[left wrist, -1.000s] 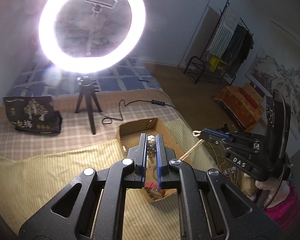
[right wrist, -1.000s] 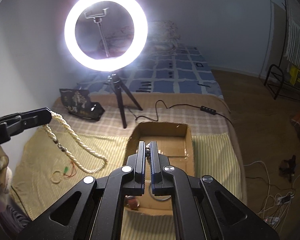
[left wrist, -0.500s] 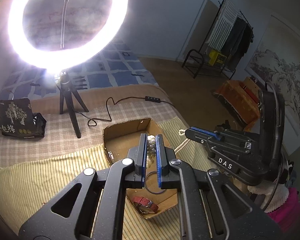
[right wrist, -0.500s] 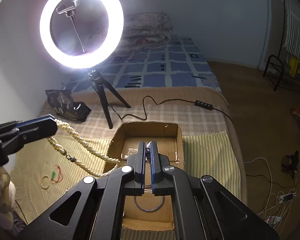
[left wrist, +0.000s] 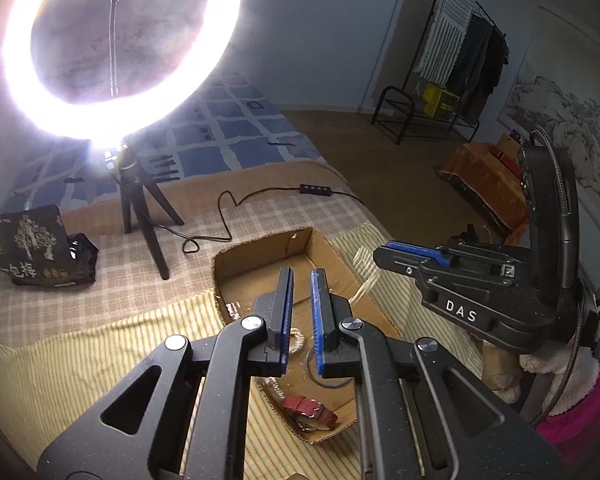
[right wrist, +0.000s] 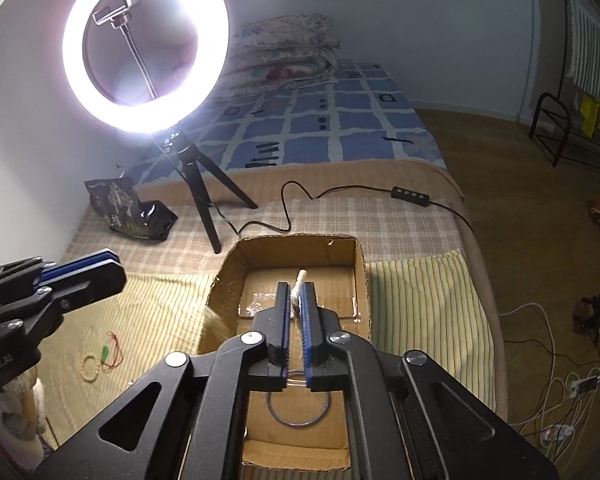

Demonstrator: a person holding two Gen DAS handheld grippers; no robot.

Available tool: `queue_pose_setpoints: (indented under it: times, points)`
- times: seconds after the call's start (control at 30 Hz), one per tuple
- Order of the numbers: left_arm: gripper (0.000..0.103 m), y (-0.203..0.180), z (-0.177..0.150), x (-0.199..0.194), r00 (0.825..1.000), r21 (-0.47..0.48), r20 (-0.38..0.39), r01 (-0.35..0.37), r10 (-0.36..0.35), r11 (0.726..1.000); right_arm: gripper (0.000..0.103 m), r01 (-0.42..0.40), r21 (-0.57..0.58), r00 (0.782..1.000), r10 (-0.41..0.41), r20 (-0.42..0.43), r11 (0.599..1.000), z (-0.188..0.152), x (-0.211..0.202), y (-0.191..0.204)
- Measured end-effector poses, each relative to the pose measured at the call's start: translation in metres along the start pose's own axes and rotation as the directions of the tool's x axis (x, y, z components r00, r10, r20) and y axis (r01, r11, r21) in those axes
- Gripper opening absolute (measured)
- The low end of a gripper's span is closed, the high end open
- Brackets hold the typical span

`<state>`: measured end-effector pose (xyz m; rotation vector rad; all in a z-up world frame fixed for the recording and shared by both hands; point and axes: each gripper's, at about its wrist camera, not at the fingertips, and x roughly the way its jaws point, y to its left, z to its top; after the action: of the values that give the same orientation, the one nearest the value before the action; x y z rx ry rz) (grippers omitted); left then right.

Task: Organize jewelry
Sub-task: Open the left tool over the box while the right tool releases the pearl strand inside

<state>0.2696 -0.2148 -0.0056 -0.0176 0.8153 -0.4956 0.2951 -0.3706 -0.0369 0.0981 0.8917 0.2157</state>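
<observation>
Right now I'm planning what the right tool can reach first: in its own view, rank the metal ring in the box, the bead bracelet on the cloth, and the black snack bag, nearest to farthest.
1. Metal ring: in the cardboard box, just below the right tool.
2. Bead bracelet: on the striped cloth, off to the left.
3. Black snack bag: far left, beside the tripod.

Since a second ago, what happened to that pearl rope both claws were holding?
The left gripper has opened and let go of the pearl necklace; its freed end has dropped toward the cardboard box. The right gripper stays shut on the other end, above the box. The red strap and thin hoop inside haven't moved.
</observation>
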Motion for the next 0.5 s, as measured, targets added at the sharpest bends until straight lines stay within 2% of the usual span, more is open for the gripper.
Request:
queue_pose_setpoints:
  times: [0.07, 0.1, 0.13, 0.27, 0.33, 0.37, 0.43, 0.5]
  points:
    - [0.014, 0.0, 0.0, -0.002, 1.0, 0.005, 0.005, -0.007, 0.007, 1.0, 0.026, 0.01, 0.006, 1.0, -0.01, 0.007, 1.0, 0.0, -0.002, 0.0]
    - [0.014, 0.0, -0.001, -0.003, 1.0, 0.007, 0.005, -0.01, 0.01, 1.0, 0.038, 0.016, 0.009, 1.0, -0.017, 0.013, 1.0, -0.001, -0.003, 0.0]
    - [0.014, 0.0, -0.001, -0.004, 1.0, 0.009, 0.006, -0.013, 0.013, 1.0, 0.042, 0.023, 0.013, 0.999, -0.023, 0.023, 1.0, -0.001, -0.005, -0.001]
    - [0.014, 0.002, -0.004, -0.008, 1.0, 0.006, 0.004, -0.019, 0.019, 1.0, 0.043, 0.035, 0.019, 0.999, -0.035, 0.038, 0.999, -0.001, -0.011, 0.0]
    - [0.015, 0.003, -0.006, -0.011, 1.0, 0.003, 0.004, -0.02, 0.02, 1.0, 0.049, 0.047, 0.019, 0.998, -0.047, 0.037, 0.999, -0.001, -0.013, 0.002]
    - [0.017, 0.003, -0.007, -0.013, 1.0, 0.003, 0.005, -0.021, 0.02, 1.0, 0.051, 0.052, 0.017, 0.998, -0.052, 0.039, 0.999, -0.002, -0.015, 0.003]
    - [0.029, 0.004, -0.009, -0.016, 1.0, 0.002, 0.012, -0.024, 0.024, 1.0, 0.053, 0.066, 0.01, 0.997, -0.066, 0.048, 0.998, -0.003, -0.02, 0.006]
    - [0.029, 0.004, -0.011, -0.023, 0.999, 0.006, 0.022, -0.03, 0.03, 1.0, 0.053, 0.082, 0.003, 0.995, -0.082, 0.054, 0.997, -0.004, -0.024, 0.008]
